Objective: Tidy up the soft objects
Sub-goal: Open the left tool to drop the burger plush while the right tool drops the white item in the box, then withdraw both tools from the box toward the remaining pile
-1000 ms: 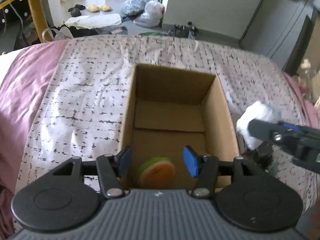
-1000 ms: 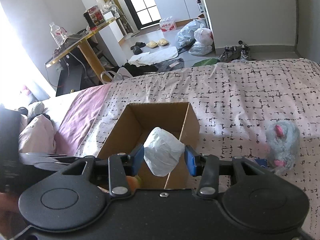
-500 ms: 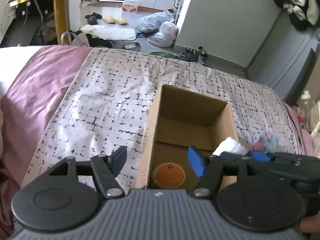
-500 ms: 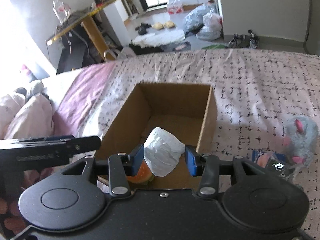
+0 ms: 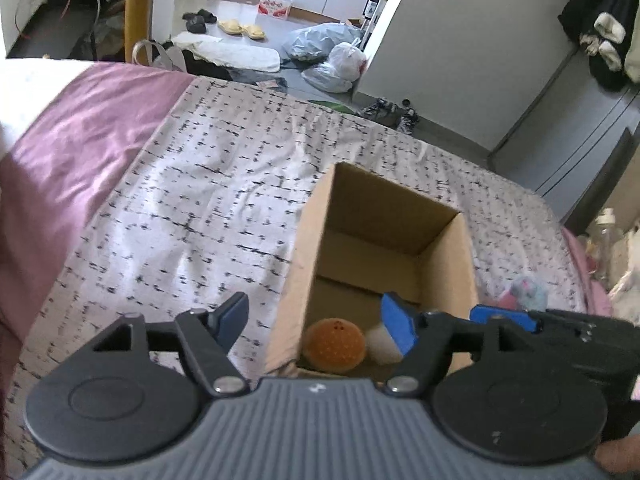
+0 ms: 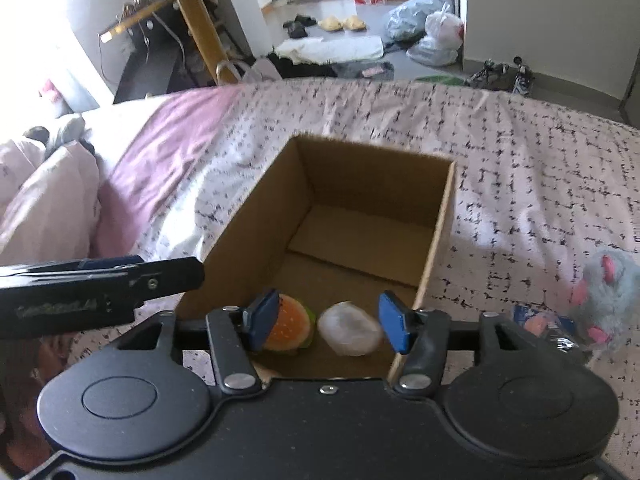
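Observation:
An open cardboard box [image 5: 392,204] stands on the patterned bedspread. On its floor, at the near end, lie a burger plush [image 5: 334,346] and a white soft bundle [image 5: 378,346] side by side. My right gripper [image 6: 326,322] hovers over that near end with its jaws opening. The white bundle [image 6: 350,328] lies below and between them, touching neither pad, next to the burger plush [image 6: 290,326]. My left gripper [image 5: 316,320] straddles the box's left wall with its jaws opening and nothing held. A grey mouse plush [image 6: 608,296] lies on the bed to the right of the box [image 6: 372,184].
A blue and orange packet [image 6: 540,324] lies beside the mouse plush. A purple blanket [image 5: 80,128] covers the bed's left part, with pink pillows [image 6: 44,200] further left. Beyond the bed's far edge are bags, shoes and a yellow-legged table on the floor.
My right jaws have spread and the white bundle has dropped from them onto the box floor beside the burger plush. My left gripper has shifted left of the box and its jaws have widened.

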Tool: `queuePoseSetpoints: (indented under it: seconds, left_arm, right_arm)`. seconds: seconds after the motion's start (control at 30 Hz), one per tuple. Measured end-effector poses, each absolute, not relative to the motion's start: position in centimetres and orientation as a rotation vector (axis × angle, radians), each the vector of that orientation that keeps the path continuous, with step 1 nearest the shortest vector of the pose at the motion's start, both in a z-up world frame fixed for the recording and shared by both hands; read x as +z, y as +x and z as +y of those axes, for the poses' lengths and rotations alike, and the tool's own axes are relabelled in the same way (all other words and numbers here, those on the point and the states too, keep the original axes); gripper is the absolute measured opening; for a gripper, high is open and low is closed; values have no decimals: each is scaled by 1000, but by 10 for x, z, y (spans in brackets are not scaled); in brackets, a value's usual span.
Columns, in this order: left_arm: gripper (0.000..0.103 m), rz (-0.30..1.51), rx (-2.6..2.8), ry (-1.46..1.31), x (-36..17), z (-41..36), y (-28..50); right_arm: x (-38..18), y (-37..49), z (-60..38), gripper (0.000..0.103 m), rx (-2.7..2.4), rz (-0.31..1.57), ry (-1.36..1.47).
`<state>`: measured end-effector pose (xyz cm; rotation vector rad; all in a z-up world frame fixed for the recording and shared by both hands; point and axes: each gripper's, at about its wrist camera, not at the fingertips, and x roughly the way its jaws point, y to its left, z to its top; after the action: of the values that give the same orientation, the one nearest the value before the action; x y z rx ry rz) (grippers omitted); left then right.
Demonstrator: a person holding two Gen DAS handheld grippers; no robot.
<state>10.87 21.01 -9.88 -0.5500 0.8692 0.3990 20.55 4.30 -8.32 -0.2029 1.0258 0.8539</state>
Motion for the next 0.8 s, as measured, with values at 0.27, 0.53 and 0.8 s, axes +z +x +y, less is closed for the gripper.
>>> queuePoseSetpoints:
  seconds: [0.27,0.53,0.8]
  left_arm:
    - [84,847,368,-545,-84,195,111]
    - [96,821,333,-468,-67,159,109]
    - [102,814,253,-433,-59,113,106]
  right_arm:
    - [-63,203,5,79,834,973,-163]
    - [-49,197,-49,100,817,917,-87]
    - [-46,193,-102,103,772,881,-30]
